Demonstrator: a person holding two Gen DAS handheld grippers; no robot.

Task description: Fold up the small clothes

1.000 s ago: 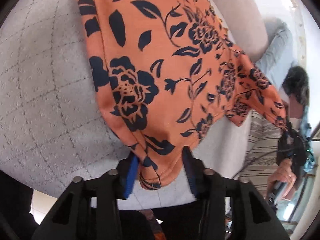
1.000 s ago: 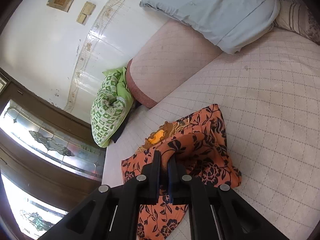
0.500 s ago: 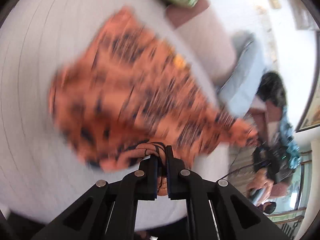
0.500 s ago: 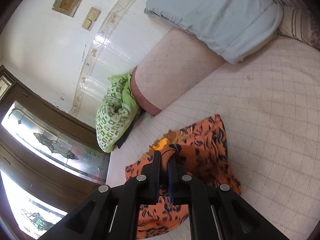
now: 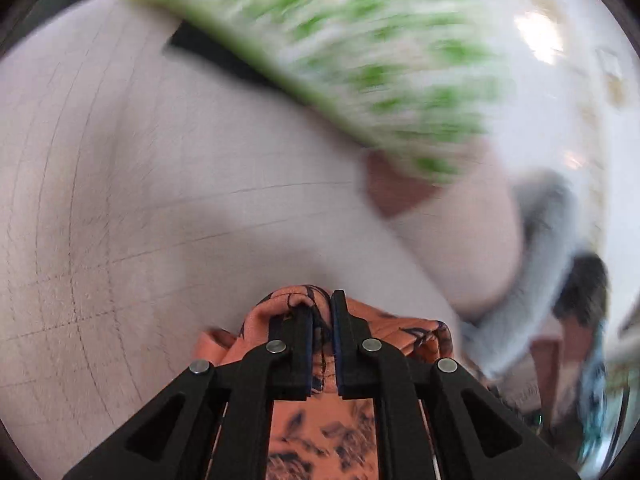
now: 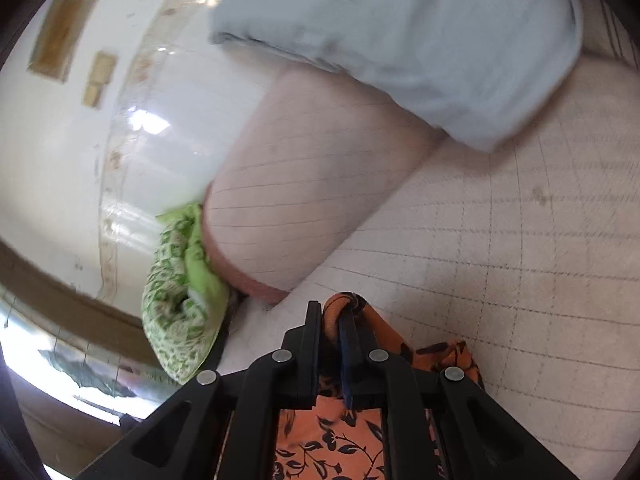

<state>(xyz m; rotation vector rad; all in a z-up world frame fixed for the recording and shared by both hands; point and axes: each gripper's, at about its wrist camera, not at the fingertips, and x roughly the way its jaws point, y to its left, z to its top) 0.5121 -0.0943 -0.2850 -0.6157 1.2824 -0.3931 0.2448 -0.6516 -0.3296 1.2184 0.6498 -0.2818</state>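
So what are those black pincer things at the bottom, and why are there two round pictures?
Those black pincers are grabbing tools. A person holds one in each hand, and each has a little camera that looks along its two fingers. That is why there are two pictures. One is from the left tool, the other from the right tool. Both pinch the same orange flowery cloth, which is to be folded. The right tool's jaws are just opening, with cloth between them. Underneath is a pale quilted cover. Further back are a green pillow, a round bolster and a light blue pillow.
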